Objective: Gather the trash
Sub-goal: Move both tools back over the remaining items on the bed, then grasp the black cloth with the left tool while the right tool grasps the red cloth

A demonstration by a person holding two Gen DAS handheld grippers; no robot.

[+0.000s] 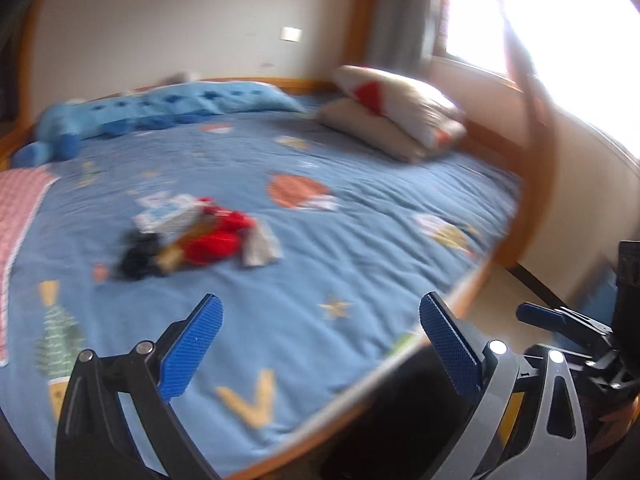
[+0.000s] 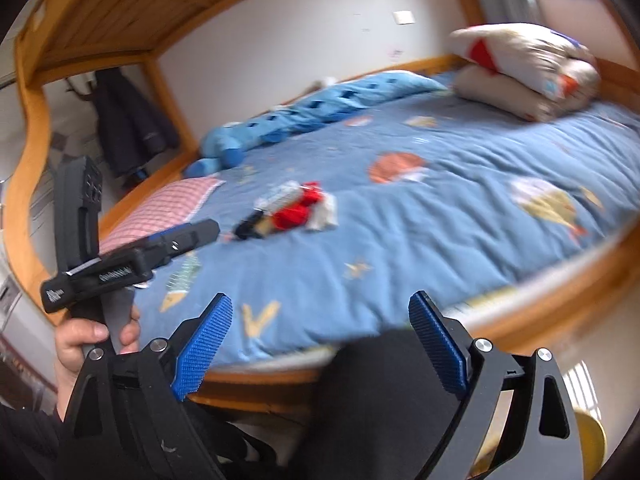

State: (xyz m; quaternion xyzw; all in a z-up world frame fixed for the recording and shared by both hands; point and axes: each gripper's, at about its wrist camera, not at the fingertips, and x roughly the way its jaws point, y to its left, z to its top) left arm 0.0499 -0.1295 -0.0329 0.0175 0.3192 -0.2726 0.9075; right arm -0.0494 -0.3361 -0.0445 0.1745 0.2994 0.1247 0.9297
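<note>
Your left gripper [image 1: 320, 344] stands wide apart with nothing between its blue pads [image 1: 192, 348]; your right gripper [image 2: 320, 344] is spread just as wide, also holding nothing. Both hang near the wooden bed rail [image 2: 560, 300], fingertips over the near edge of the blue quilt [image 1: 280, 300]. Past the tips the quilt lies bare up to the trash pile [image 1: 200, 236], red, black and white wrappers bunched mid-bed. A pink checked cloth [image 2: 160, 212] sits just to the pile's left. Far beyond, well apart, stacked pillows [image 1: 400, 116] and a blue plush toy [image 2: 224, 144] line the wall-side edge.
</note>
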